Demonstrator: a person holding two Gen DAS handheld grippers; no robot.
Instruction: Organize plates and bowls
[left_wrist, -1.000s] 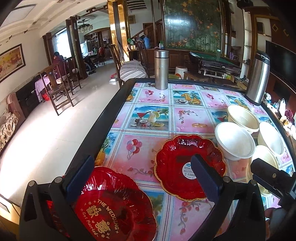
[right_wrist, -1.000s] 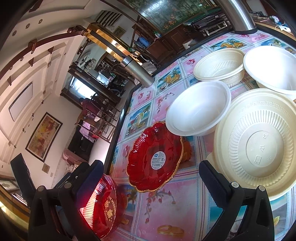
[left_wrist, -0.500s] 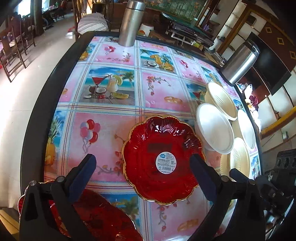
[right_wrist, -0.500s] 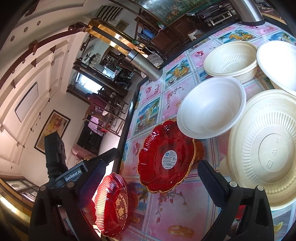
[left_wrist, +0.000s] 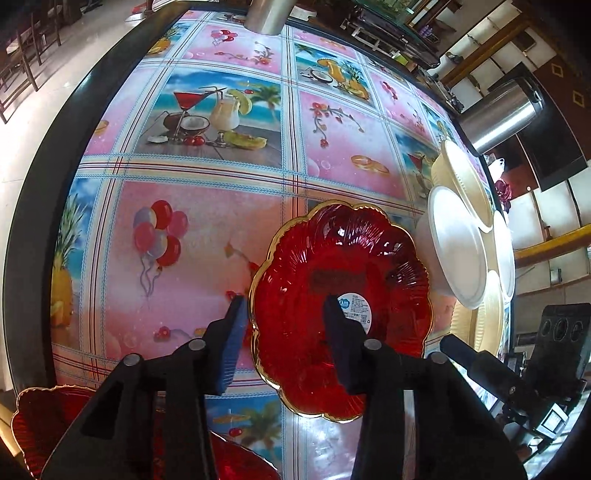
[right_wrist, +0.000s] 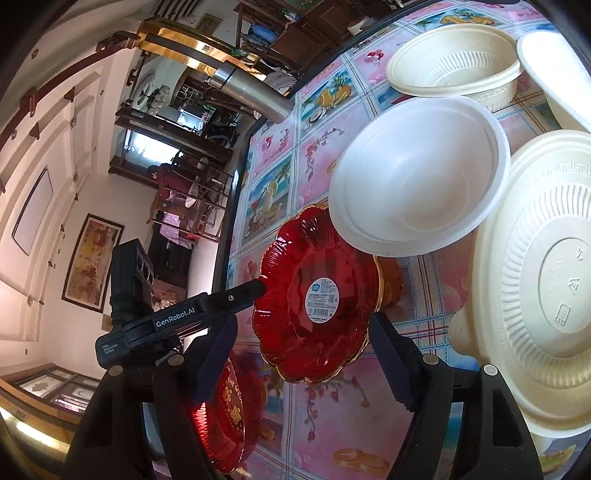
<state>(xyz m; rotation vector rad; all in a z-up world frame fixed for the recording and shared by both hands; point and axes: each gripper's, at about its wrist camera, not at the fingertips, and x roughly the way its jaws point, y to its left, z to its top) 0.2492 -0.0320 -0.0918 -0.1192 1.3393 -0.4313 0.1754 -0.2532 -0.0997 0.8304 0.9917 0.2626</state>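
1. Left tongs (left_wrist: 282, 321): jaws closing, straddling the near-left rim of the red scalloped plate (left_wrist: 340, 306). One finger stands outside the gold edge and the other over the plate's middle by its white sticker. The pads are not yet pressing on the plate.
2. Right tongs (right_wrist: 303, 347): jaws closing, with nothing gripped. The same red scalloped plate (right_wrist: 317, 302) lies just beyond and between the fingertips, which are apart from its rim.
3. A second red plate (right_wrist: 225, 413), with gold lettering, lies nearest, below and behind the left finger of the right tongs, at the table (left_wrist: 221, 221) edge.
4. White smooth bowl (right_wrist: 413, 177): just past the red scalloped plate, its rim overlapping the plate's far edge in the right wrist view.
5. Cream ribbed plate (right_wrist: 546, 288): right of the right tongs, beside the white bowl.
6. Cream ribbed bowl (right_wrist: 454, 66): farther off, behind the white bowl.
7. Two steel flasks (left_wrist: 498, 114) stand at the table's far side.
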